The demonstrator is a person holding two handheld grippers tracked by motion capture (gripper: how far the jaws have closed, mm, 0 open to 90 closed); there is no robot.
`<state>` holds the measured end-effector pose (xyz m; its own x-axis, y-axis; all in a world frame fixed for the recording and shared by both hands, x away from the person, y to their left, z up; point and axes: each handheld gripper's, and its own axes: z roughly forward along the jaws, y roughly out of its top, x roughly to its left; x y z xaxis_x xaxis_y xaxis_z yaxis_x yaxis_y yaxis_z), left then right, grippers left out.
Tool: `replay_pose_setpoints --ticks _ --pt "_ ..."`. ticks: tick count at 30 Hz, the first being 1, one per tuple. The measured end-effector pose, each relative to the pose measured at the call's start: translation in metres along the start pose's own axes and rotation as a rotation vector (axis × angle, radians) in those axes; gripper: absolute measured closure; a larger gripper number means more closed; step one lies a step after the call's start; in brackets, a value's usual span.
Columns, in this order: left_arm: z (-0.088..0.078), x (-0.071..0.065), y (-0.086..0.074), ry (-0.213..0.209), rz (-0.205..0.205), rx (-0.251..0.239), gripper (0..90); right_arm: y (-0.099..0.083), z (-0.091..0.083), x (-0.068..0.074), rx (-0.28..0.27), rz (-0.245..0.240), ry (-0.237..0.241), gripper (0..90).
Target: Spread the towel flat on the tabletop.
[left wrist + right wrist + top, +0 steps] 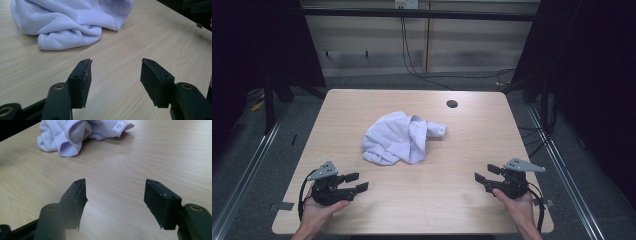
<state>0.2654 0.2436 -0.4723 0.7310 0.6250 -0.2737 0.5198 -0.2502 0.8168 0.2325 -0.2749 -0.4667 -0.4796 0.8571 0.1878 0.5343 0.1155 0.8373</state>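
A crumpled white towel (399, 137) lies in a heap near the middle of the wooden table (422, 200). It has a small label at its right end. My left gripper (358, 182) rests near the front left corner, held by a hand, open with nothing between its jaws. My right gripper (484, 174) rests near the front right corner, also hand-held, open and empty. In the left gripper view the towel (70, 20) lies ahead and left of the left gripper (116, 62). In the right gripper view the towel (75, 133) lies far ahead of the right gripper (116, 183), label toward the right.
A round cable hole (452, 104) sits in the table's far right part. Bare wood lies between both grippers and the towel. Dark floor and metal rails (247, 170) flank the table; cables (412, 65) hang behind it.
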Motion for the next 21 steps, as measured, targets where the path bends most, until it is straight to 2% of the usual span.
replay_pose_setpoints --ticks 3,4,5,11,14,15,18,19,21 --pt "0.003 -0.001 0.002 -0.006 0.008 0.003 43.5 -0.003 0.002 0.0 0.02 0.0 0.017 33.5" --pt "0.004 0.0 0.003 -0.006 0.002 0.008 41.1 -0.003 0.002 0.0 0.023 -0.002 0.027 32.7" --pt "0.008 0.003 0.005 -0.011 -0.027 0.019 39.8 -0.004 0.003 0.0 0.033 0.0 0.034 32.9" --pt "0.017 0.01 0.012 -0.01 -0.052 0.038 38.8 -0.004 0.004 0.001 0.036 -0.007 0.056 32.5" --pt "0.027 0.014 0.022 0.013 -0.042 0.042 37.5 -0.005 0.004 0.003 0.048 -0.018 0.063 31.8" --pt "0.032 0.014 0.029 0.031 -0.013 0.024 39.0 -0.005 0.004 0.004 0.049 -0.022 0.06 31.5" --pt "0.039 0.017 0.037 0.006 -0.014 0.009 40.3 -0.004 0.003 0.006 0.043 -0.033 0.059 29.4" --pt "0.044 0.019 0.042 0.012 0.011 0.014 39.8 -0.004 0.003 0.008 0.036 -0.042 0.05 28.1" --pt "0.05 0.024 0.048 0.014 0.019 0.014 39.8 -0.004 0.004 0.008 0.04 -0.04 0.045 25.7"
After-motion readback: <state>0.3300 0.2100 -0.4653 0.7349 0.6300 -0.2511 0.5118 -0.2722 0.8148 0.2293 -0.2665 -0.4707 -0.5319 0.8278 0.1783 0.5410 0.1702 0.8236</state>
